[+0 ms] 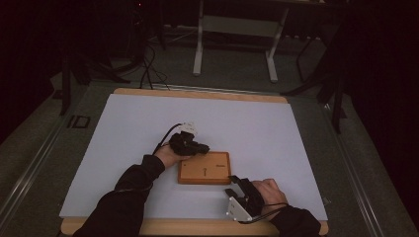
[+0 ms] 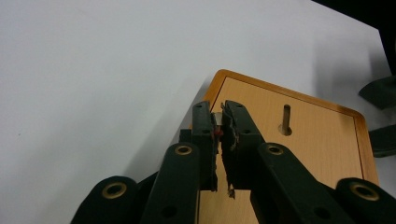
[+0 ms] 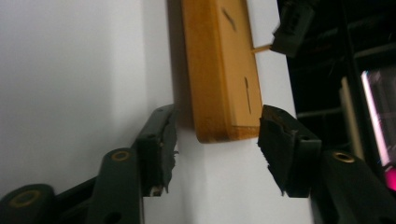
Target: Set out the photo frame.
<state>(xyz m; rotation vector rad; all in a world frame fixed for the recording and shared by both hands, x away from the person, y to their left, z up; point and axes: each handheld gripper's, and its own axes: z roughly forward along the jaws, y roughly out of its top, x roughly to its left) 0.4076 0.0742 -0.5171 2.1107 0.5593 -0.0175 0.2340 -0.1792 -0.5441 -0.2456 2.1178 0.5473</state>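
High view: my right gripper (image 1: 236, 185) sits nearest, fingers released, straddling the near corner of the wooden block (image 1: 204, 168) on the white worktop (image 1: 123, 128). Beyond, my left gripper (image 1: 202, 147) is clenched on a small peg (image 2: 217, 119) over the block's far-left corner.

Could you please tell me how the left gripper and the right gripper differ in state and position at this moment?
The left gripper has its jaws nearly closed on a small, thin item I can't identify, while the right gripper has its jaws spread wide. The left gripper is over the wooden block's far left corner; the right gripper is at its near right corner, jaws on either side of that corner without touching. Both have black jaws and are hand-held.
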